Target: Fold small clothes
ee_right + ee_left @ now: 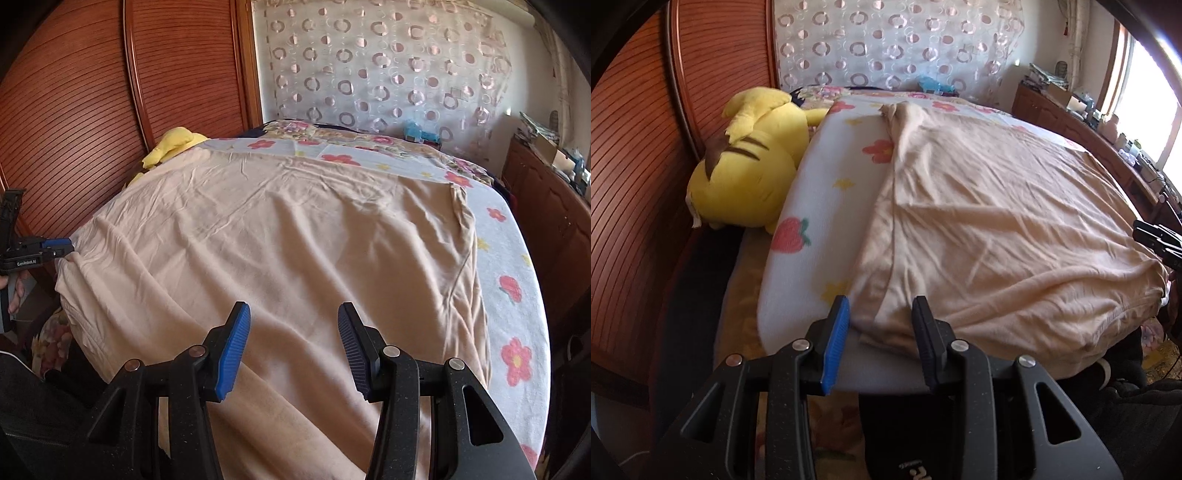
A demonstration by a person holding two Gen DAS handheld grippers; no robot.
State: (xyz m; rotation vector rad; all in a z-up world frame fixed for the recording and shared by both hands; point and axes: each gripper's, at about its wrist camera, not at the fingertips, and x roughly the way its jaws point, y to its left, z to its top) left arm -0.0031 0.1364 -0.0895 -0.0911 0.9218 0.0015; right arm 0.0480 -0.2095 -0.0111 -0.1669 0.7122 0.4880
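A beige garment (990,236) lies spread flat over the flowered blanket on the bed; it also fills the right wrist view (280,243). My left gripper (881,306) is open, its fingers straddling the garment's near left corner at the bed edge. It shows at the far left of the right wrist view (61,248). My right gripper (293,314) is open and empty, hovering over the garment's near edge. It shows at the right edge of the left wrist view (1156,236).
A white flowered blanket (827,192) covers the bed under the garment. A yellow plush toy (746,158) lies at the bed's left side by the wooden slatted wardrobe (635,155). A wooden cabinet (554,221) with clutter stands right, near the window.
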